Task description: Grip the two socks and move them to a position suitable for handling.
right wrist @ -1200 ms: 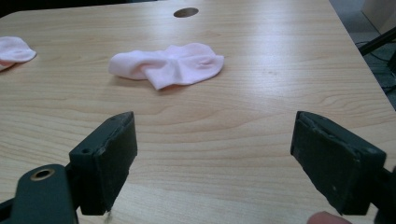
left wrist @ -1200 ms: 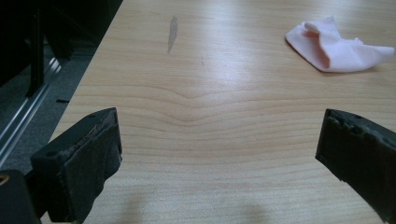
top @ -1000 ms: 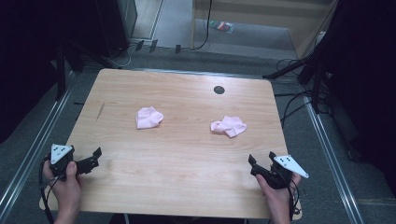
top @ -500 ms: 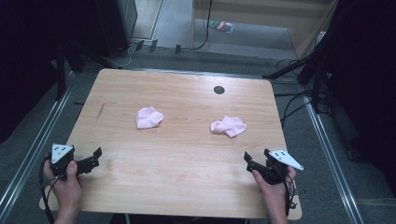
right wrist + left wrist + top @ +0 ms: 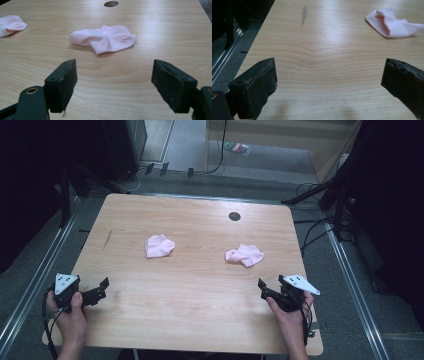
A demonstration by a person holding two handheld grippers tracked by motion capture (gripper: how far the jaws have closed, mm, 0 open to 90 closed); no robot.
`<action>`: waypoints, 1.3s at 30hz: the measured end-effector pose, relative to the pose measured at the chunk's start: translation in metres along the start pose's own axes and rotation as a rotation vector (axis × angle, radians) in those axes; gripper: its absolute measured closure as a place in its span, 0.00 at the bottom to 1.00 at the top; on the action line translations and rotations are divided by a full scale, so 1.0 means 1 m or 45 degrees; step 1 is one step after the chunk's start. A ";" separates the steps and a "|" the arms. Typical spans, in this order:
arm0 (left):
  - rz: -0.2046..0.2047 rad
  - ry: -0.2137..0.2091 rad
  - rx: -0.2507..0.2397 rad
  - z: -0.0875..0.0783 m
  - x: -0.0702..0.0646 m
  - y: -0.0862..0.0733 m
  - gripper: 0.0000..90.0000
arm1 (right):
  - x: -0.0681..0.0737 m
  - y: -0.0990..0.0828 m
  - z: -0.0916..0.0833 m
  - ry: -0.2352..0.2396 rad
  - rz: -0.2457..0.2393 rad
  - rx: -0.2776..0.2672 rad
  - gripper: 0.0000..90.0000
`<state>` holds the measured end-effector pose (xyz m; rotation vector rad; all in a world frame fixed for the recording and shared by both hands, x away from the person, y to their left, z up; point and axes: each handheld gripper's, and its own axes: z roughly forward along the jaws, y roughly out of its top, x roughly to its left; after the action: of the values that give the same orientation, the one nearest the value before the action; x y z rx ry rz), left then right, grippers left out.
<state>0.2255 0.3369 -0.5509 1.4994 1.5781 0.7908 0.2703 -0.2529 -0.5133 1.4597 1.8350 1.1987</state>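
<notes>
Two small pink socks lie crumpled on the wooden table (image 5: pixel 200 310): the left sock (image 5: pixel 160 245) (image 5: pixel 394 23) (image 5: pixel 11 25) and the right sock (image 5: pixel 244 255) (image 5: pixel 105 38). My left gripper (image 5: pixel 102 287) (image 5: pixel 329 82) rests near the table's front left edge, open, with bare wood between its jaws. Near the front right, my right gripper (image 5: pixel 264 289) (image 5: pixel 113 82) points at the right sock from a short way off. It is open; its jaws have just closed a little, with nothing between them.
A dark round cable hole (image 5: pixel 234 216) (image 5: pixel 111 3) sits near the table's far edge. A thin dark mark (image 5: pixel 303 16) streaks the wood at the left. Metal rails (image 5: pixel 30 285) and cables (image 5: pixel 320 227) run along the floor beside the table.
My right gripper has edged left and forward toward the right sock. The left gripper and both socks have kept their places.
</notes>
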 end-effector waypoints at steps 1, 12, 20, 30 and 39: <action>0.001 -0.003 -0.001 0.000 0.000 0.000 0.00 | 0.001 0.003 0.003 -0.003 -0.004 0.002 0.24; 0.000 -0.013 -0.001 0.000 0.000 0.000 0.00 | 0.008 0.018 0.021 0.022 0.019 0.010 0.26; 0.004 -0.021 0.002 0.000 0.000 0.000 0.00 | 0.018 0.032 0.041 0.048 -0.021 0.038 0.29; 0.011 -0.027 0.007 0.001 0.000 0.000 0.00 | 0.028 0.043 0.081 0.050 -0.044 0.114 0.28; 0.030 -0.035 0.018 0.001 -0.001 0.000 0.00 | 0.027 0.050 0.114 0.018 0.008 0.161 0.23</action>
<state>0.2267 0.3356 -0.5510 1.5350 1.5511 0.7708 0.3802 -0.1889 -0.5220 1.5295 1.9483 1.1158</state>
